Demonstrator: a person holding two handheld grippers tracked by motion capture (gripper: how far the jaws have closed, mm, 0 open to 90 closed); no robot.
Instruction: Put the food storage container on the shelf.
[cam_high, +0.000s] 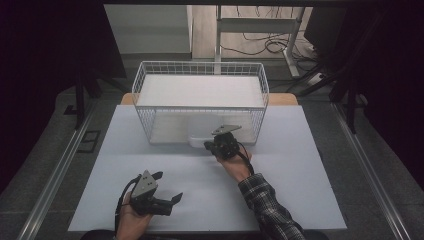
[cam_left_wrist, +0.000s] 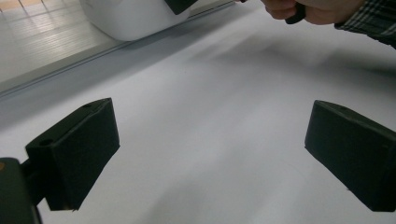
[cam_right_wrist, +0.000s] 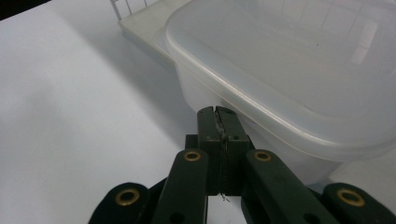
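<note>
Down at the near edge of the tabletop, left of its middle, the left gripper (cam_high: 167, 187) sat in the person's left hand (cam_high: 131, 220) with its jaws spread wide and nothing between them. The left gripper view agreed: two black jaws far apart over bare white surface.

Farther in, just right of centre, the right hand (cam_high: 239, 166) came out of a checked sleeve (cam_high: 267, 206) and carried the right gripper (cam_high: 207, 145), which pointed left along the table. Its jaws were clenched tight, pad pressed against pad, and no object lay between them; the right gripper view showed the tips (cam_right_wrist: 218, 113) closed right at the tub's wall, just below its rim. Whether they actually touched the plastic, I could not tell.

The tub (cam_right_wrist: 299, 79) itself was a pale, milky, see-through plastic container with rounded corners and a thick rolled lip, topped by a smooth lid of the same cloudy plastic. It stood on the tabletop beyond the middle, just beside the near wall of the basket. From above, a small white corner of it (cam_high: 196, 141) peeked out left of the right gripper.

Behind it, the white wire basket (cam_high: 200, 67) stood against the far edge of the tabletop, centred, with a flat white floor.
</note>
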